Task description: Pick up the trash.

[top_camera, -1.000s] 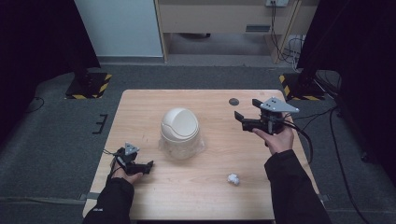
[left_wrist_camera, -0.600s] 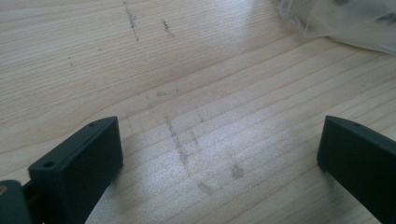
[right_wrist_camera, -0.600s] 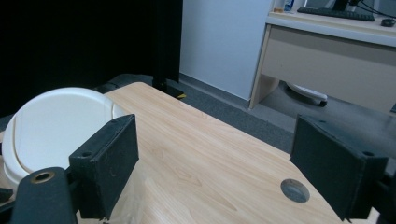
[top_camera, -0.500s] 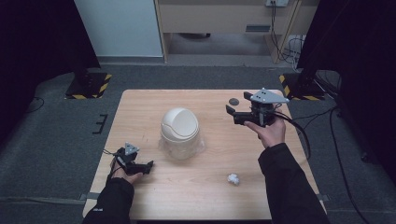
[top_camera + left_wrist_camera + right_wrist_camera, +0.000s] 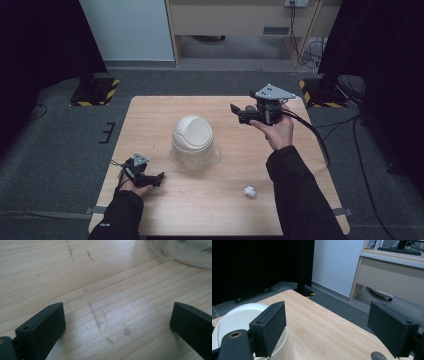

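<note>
Plastic film (image 5: pixel 212 156) is seen bunched around the base of the white domed bin (image 5: pixel 192 135), and its edge is cut off at the top right corner of the left claw view, so little of it can be made out there. The bin is partly hidden behind one jaw in the right claw view. A small dark disc (image 5: pixel 379 356) beyond the bin is cut by the frame edge there and cannot be identified. A crumpled white wad (image 5: pixel 249 191) is seen near the front of the worktop (image 5: pixel 150 115), right of the bin. The left claw (image 5: pixel 161 177) is rested front-left of the bin, jaws spread wide, nothing between them. The right claw (image 5: pixel 234 109) is held raised right of the bin, released and empty. Since the earlier frames it has been shifted leftward and farther back, toward the bin; the left claw is unchanged.
</note>
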`<action>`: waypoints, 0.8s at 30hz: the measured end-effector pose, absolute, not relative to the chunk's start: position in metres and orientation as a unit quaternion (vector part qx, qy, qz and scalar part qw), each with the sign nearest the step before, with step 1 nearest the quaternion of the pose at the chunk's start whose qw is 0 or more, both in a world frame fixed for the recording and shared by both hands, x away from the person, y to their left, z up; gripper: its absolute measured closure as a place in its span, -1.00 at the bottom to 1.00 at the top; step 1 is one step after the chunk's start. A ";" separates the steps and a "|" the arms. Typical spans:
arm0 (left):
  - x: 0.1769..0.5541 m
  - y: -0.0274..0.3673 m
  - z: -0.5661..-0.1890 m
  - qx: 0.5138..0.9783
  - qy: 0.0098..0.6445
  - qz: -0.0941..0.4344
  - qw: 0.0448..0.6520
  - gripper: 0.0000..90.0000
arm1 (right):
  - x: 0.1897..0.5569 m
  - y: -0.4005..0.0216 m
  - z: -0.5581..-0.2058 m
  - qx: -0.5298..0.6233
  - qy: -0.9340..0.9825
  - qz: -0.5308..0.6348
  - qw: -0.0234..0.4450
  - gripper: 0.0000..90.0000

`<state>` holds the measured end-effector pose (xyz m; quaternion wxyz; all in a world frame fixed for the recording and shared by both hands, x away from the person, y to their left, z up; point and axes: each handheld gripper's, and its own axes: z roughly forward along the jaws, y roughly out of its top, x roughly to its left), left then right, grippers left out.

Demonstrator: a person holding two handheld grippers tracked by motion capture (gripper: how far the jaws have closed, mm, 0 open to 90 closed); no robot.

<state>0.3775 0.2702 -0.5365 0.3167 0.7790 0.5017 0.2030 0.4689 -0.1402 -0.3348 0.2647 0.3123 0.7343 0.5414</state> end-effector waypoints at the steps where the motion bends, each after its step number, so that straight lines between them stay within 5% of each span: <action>1: 0.378 0.270 -0.537 0.779 0.502 0.203 0.317 -1.00 | 0.470 -0.138 -0.335 0.312 0.736 0.541 0.263 -0.66; 24: 0.378 0.270 -0.537 0.779 0.502 0.203 0.317 -1.00 | 0.482 -0.088 -0.356 0.295 0.757 0.539 0.221 -0.60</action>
